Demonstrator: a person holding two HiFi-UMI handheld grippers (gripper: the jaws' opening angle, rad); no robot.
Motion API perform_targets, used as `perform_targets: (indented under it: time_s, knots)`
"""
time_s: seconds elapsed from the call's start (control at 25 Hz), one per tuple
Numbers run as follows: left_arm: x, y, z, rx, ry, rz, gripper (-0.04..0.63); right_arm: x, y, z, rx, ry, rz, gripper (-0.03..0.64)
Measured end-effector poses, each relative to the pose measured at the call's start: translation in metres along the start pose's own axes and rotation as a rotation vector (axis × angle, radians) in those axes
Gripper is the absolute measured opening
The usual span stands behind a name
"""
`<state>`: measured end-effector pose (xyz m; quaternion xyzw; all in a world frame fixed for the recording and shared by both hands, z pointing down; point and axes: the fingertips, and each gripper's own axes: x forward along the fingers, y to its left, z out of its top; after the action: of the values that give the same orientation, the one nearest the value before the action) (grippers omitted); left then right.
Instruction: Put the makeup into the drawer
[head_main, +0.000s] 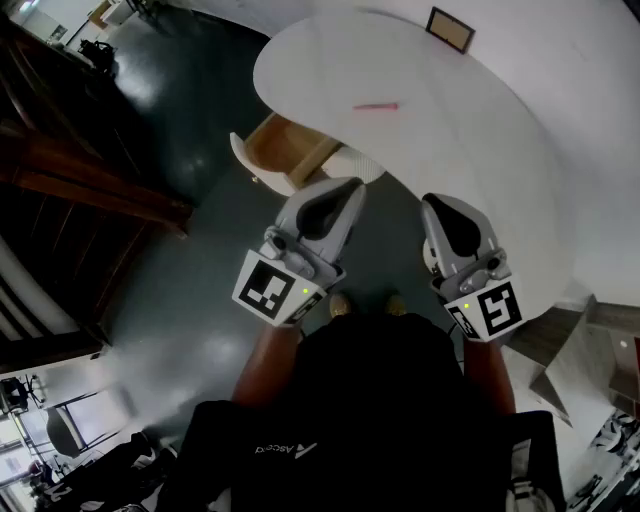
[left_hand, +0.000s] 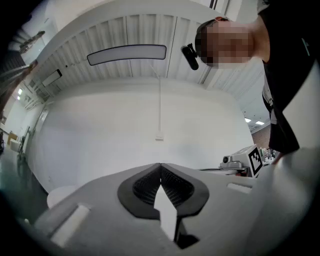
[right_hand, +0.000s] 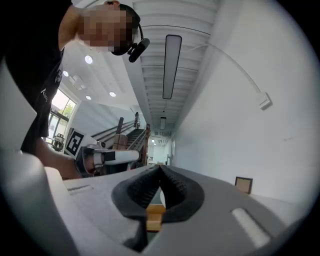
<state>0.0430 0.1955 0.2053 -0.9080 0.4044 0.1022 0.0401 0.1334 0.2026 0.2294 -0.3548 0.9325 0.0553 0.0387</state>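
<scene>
- Wooden drawer is standing pulled out from under the white round table, with its open top facing up, presumably so the makeup can be dropped straight in.
- Left gripper is hovering over the floor just short of the table edge, its jaws pressed together with nothing between them (a waiting pose, by my reading, before any reach).
- Pink makeup stick is lying flat on the tabletop, beyond the drawer and well apart from both grippers.
- Right gripper is mirroring the left, its jaws meeting at the tips and gripping nothing.
- Marker cubes are showing black-and-white square codes. The white lettering on the person's black shirt is appearing upside down and too small to read surely.
</scene>
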Motion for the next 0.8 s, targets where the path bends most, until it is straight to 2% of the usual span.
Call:
perform_targets:
  time_s: [0.56, 0.8]
  knots:
    - [-0.025, 0.027, 0.006, -0.008, -0.029, -0.003, 0.011, 0.021, 0.022, 0.001, -0.001, 0.003, -0.018, 0.003]
    - [-0.037, 0.054, 0.006, 0.017, -0.028, -0.036, 0.011, 0.039, 0.028, -0.002, -0.029, 0.027, -0.071, 0.003]
